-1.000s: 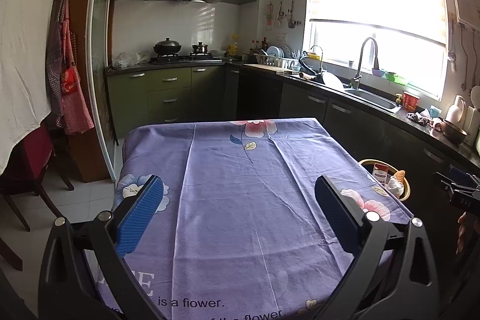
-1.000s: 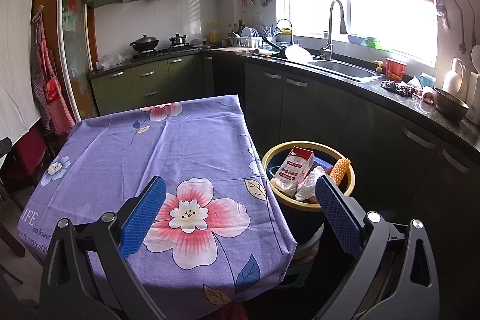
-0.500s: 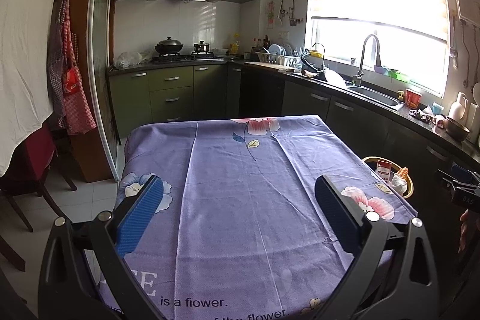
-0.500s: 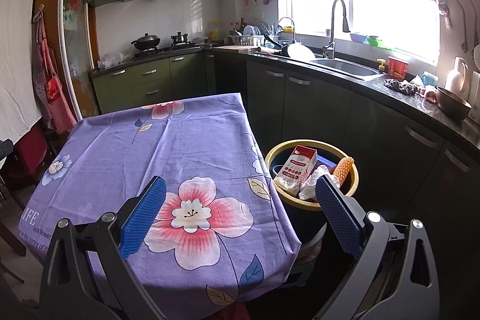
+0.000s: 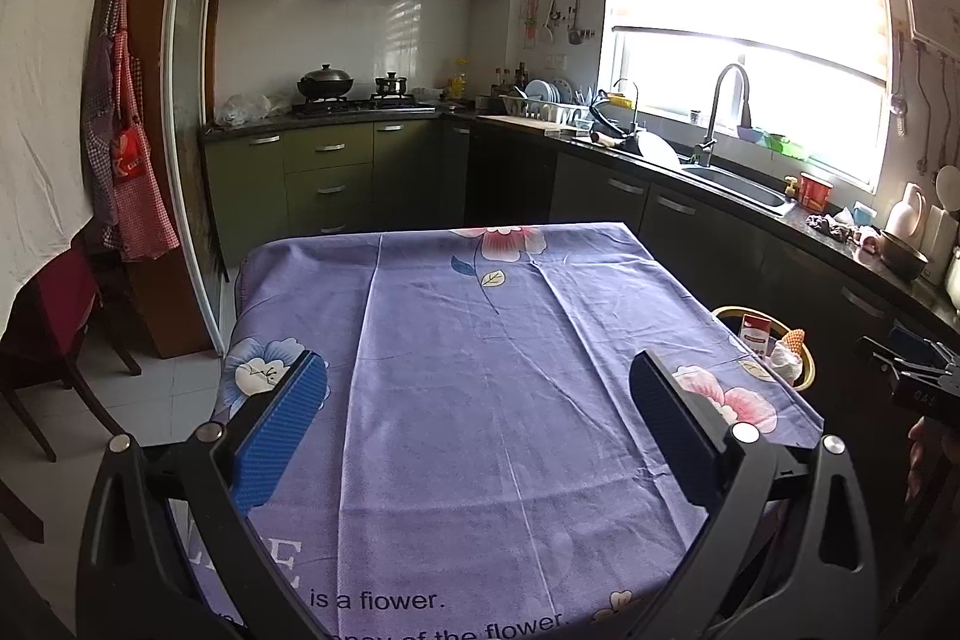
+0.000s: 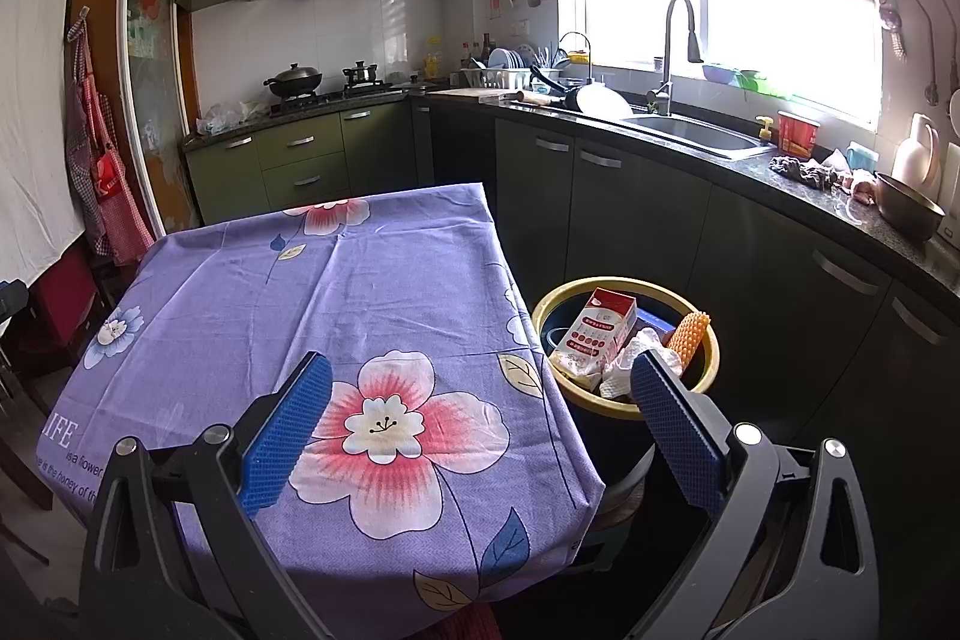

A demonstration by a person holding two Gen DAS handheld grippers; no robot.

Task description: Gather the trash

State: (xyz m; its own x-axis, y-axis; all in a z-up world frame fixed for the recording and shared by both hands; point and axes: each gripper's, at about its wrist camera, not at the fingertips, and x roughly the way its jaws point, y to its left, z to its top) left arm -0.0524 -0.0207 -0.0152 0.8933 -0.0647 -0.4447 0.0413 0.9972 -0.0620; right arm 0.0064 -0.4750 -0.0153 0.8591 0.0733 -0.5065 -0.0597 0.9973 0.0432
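A yellow-rimmed trash bin (image 6: 708,340) stands on the floor to the right of the table. In it lie a red and white carton (image 6: 597,334), crumpled white paper (image 6: 636,358) and an orange foam net (image 6: 687,337). The bin also shows at the right in the left wrist view (image 5: 807,376). My left gripper (image 5: 477,400) is open and empty above the near part of the table. My right gripper (image 6: 480,406) is open and empty above the table's near right corner, its right finger in front of the bin.
The table (image 5: 468,340) wears a purple flowered cloth. Dark cabinets and a counter with a sink (image 6: 690,130) run along the right wall. A red chair (image 5: 48,316) stands left of the table. A stove with pots (image 5: 348,91) is at the back.
Both grippers have drifted slightly back and up, so the table and bin sit a little lower and farther in view. Both stay open and empty.
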